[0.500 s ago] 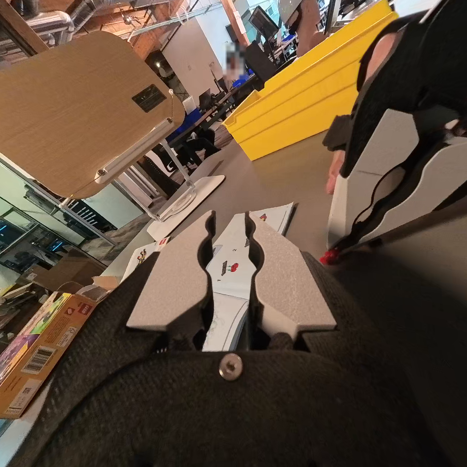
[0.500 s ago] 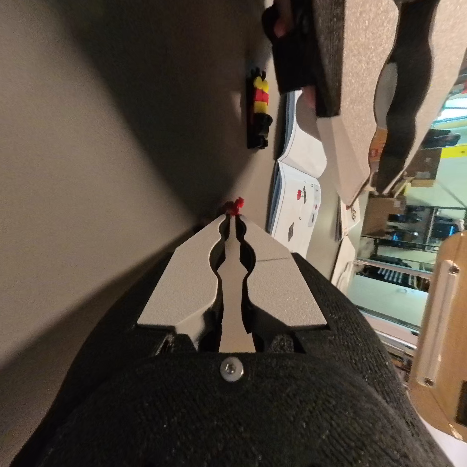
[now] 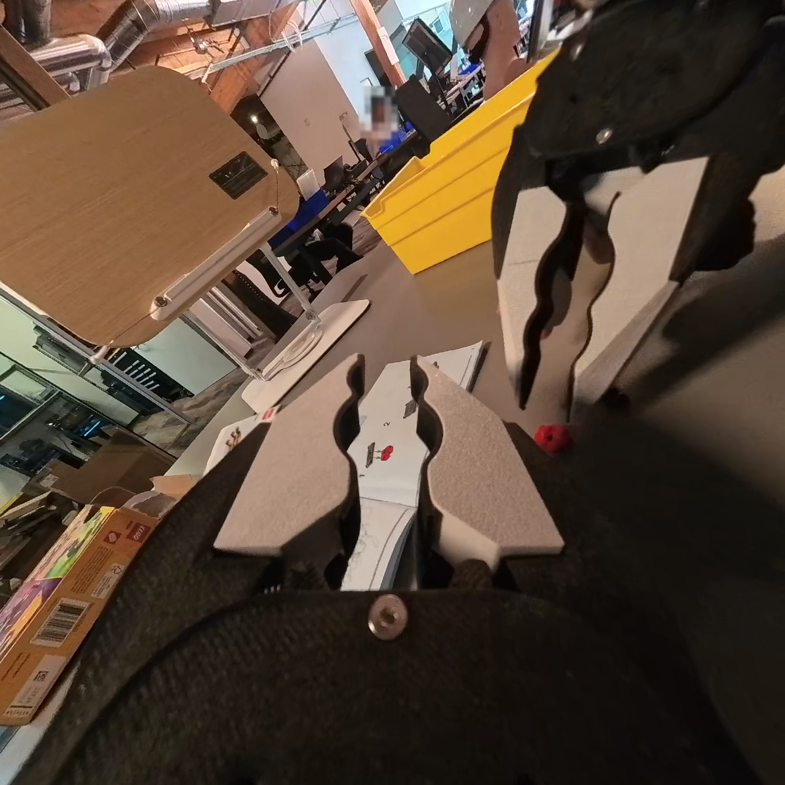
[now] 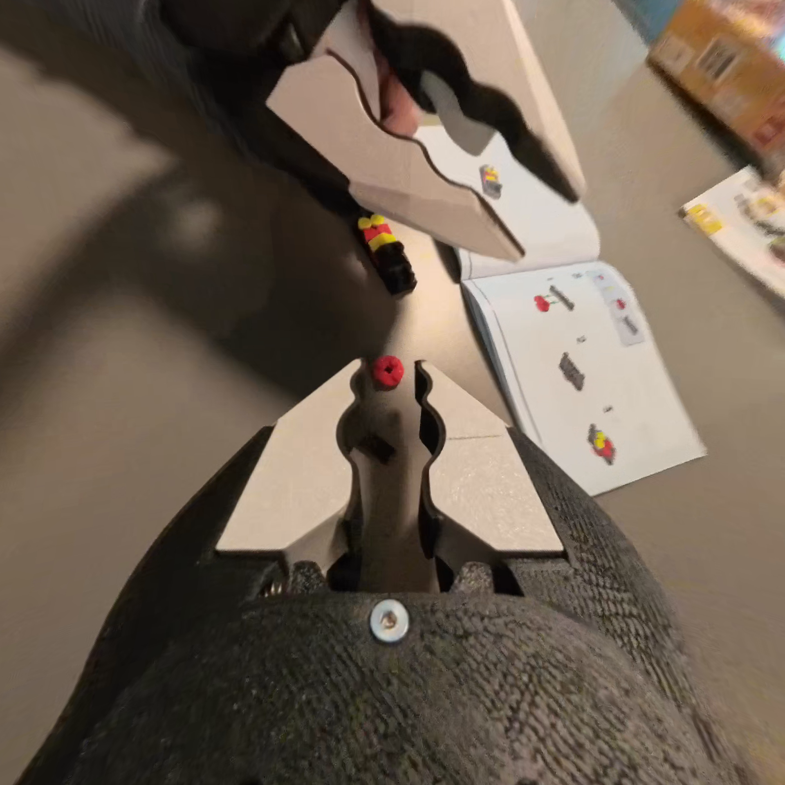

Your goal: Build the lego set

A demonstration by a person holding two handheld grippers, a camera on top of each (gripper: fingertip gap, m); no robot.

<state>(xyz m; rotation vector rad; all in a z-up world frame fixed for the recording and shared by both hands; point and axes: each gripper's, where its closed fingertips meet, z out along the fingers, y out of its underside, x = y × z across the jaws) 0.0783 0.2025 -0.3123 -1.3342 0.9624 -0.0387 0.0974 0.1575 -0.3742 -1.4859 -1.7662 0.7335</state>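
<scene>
- Right now the step in hand looks like picking up the small red round piece (image 4: 387, 372), which lies loose on the bench (image 4: 127, 382) just at the tips of the right tongs (image 4: 388, 366), whose jaws stand apart, gripping nothing.
- Beyond it lies the partly built stack (image 4: 384, 250), black with red and yellow on one end, beside the open instruction booklet (image 4: 573, 382).
- Left tongs (image 3: 386, 365) hover over the booklet, jaws narrowly apart and empty.
- Next, I'd judge, the right tongs must close squarely on the stud; it's tiny and round, so it could roll or pop free.
</scene>
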